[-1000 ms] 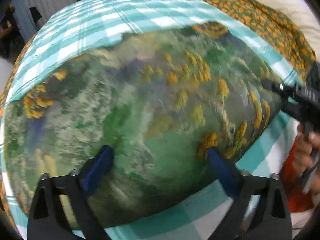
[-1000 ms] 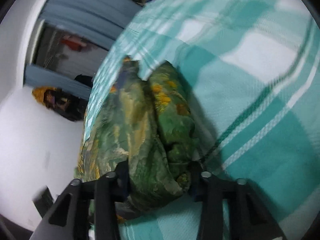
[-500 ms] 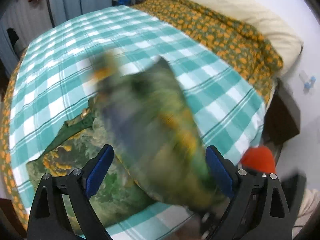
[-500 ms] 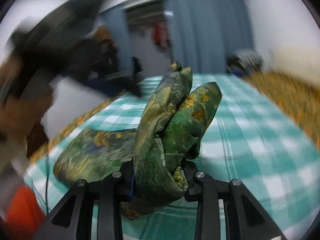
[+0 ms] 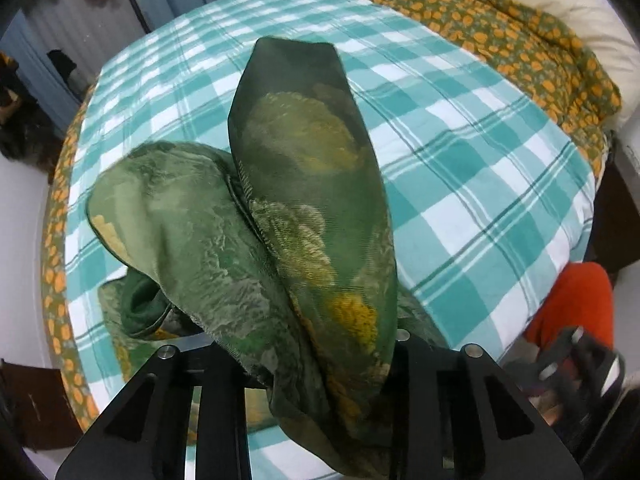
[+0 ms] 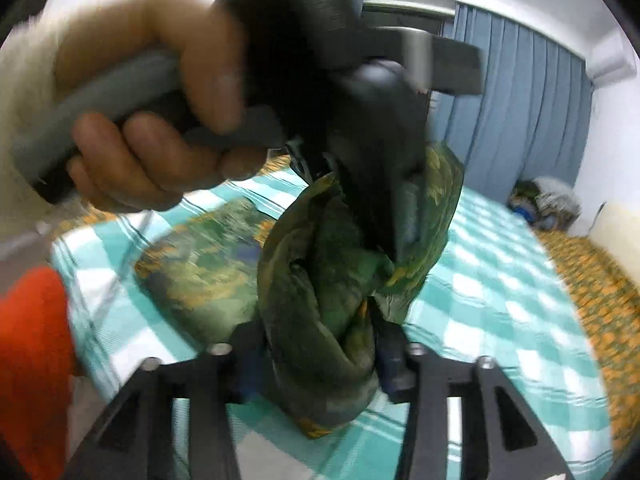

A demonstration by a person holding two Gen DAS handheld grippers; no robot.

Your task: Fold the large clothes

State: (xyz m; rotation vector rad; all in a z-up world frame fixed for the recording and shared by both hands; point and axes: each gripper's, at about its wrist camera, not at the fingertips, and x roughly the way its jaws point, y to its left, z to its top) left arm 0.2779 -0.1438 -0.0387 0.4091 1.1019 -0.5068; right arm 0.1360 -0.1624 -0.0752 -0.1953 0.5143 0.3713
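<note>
Item: green garment (image 5: pixel 304 216) with yellow-orange print, thin and glossy, bunched into two upright lobes above a teal-and-white checked bedspread (image 5: pixel 460 168).

Left wrist view only: bed seen whole from above; orange-flowered green quilt (image 5: pixel 520 40) at 1 o'clock, cream pillow (image 5: pixel 580 12) beyond it; flowered border of the bed at 9 o'clock; red sleeve (image 5: pixel 572 304) at 4 o'clock with a blurred dark tool below it; part of the garment lying flat on the bedspread at 7 o'clock. Left gripper (image 5: pixel 308 364) drawn narrow, jaws just closed in, cloth gathered thick between them and pinched.

Right wrist view only: person's hand (image 6: pixel 152 120) at 10 o'clock wrapped round a grey handle, the black body of the other gripper reaching down from 12 o'clock into the raised cloth; blue curtain (image 6: pixel 520 100) at 2 o'clock; heap of fabric by the wall at 3 o'clock; flat portion of the garment spread at 9 o'clock, blurred. Right gripper (image 6: pixel 320 360) jaws just opened further, a wad of cloth between them; contact with the pads cannot be told, cloth covering them.

Garment surface: dark mossy green, mottled pale patches, fine ribbed sheen, folds soft and rounded, held up off the bed by both tools
</note>
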